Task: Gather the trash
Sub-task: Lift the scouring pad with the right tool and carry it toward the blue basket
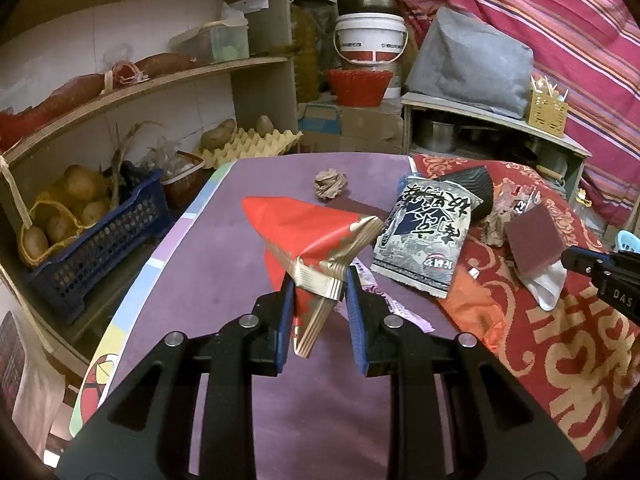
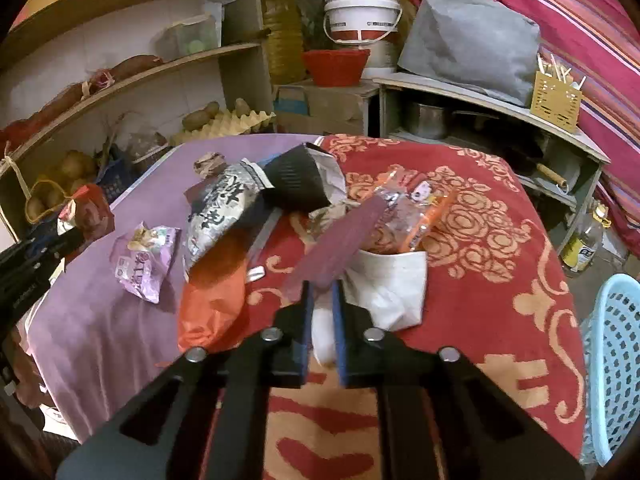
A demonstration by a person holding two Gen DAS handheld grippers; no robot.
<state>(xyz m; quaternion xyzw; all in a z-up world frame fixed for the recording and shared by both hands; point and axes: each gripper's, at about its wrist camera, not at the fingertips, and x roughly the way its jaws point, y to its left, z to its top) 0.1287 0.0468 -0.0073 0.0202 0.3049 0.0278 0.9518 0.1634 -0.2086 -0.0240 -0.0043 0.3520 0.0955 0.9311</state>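
My left gripper point(image 1: 318, 286) is shut on a crumpled red and gold paper point(image 1: 304, 232), held above the purple cloth point(image 1: 224, 272). My right gripper point(image 2: 322, 288) is shut on a flat maroon pad point(image 2: 340, 240), and a white tissue point(image 2: 392, 284) hangs beside it. In the left wrist view that pad point(image 1: 534, 240) and the right gripper point(image 1: 570, 258) appear at the right edge. On the table lie a black and white snack bag point(image 2: 220, 208), a squashed black cup point(image 2: 296, 180), a purple wrapper point(image 2: 146, 256), an orange bag point(image 2: 216, 300), a clear wrapper point(image 2: 416, 208) and a brown paper ball point(image 1: 330, 184).
A red and gold patterned cloth point(image 2: 500, 280) covers the table's right half. A light blue plastic basket point(image 2: 616, 360) stands at the right edge. Shelves on the left hold a blue crate of potatoes point(image 1: 100, 232) and an egg tray point(image 1: 248, 144). Buckets and pots stand behind.
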